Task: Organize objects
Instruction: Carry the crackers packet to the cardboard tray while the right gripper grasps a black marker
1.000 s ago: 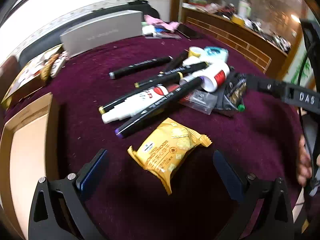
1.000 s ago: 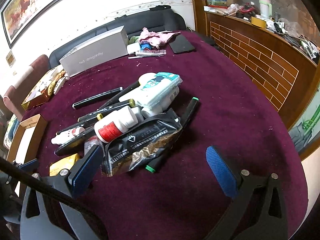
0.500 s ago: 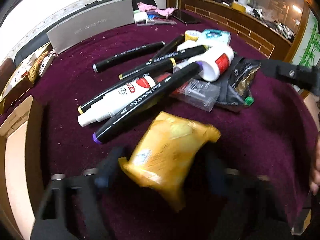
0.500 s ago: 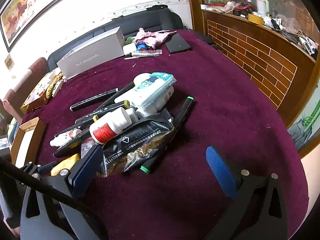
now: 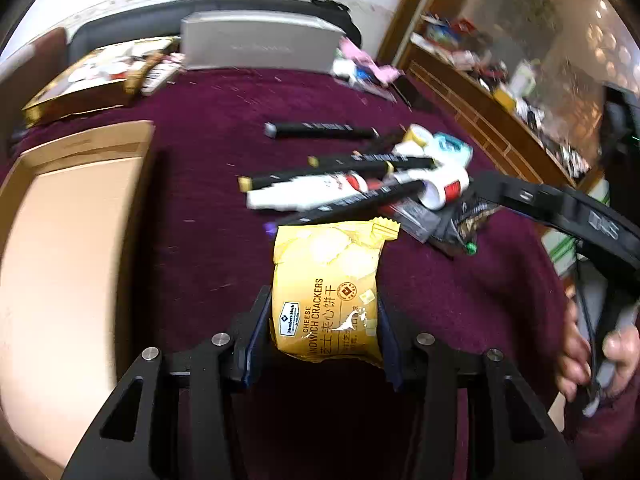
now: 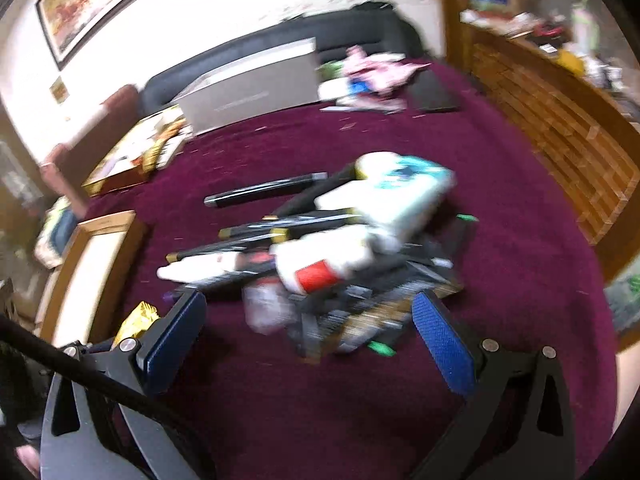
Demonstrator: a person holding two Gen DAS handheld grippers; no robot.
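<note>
My left gripper [image 5: 322,320] is shut on a yellow cheese cracker packet [image 5: 326,288] and holds it above the purple tablecloth [image 5: 200,168]; the packet also shows in the right wrist view [image 6: 136,320]. Behind it lies a pile of black markers [image 5: 340,164], a white bottle [image 5: 444,188] and a black snack pouch [image 5: 468,220]. My right gripper [image 6: 310,332] is open and empty, low over the near edge of the pile, with the black pouch [image 6: 360,316] between its fingers. The white bottle with a red label [image 6: 316,260] lies just ahead.
An open wooden box [image 5: 68,248] stands at the left, also in the right wrist view [image 6: 88,272]. A grey long box [image 5: 256,46] and a gold box [image 5: 92,80] lie at the back. A wooden ledge [image 6: 560,132] borders the right side.
My left gripper closed on the yellow cracker packet, lifted it and swung left toward the wooden box. My right gripper moved forward and down to the pile.
</note>
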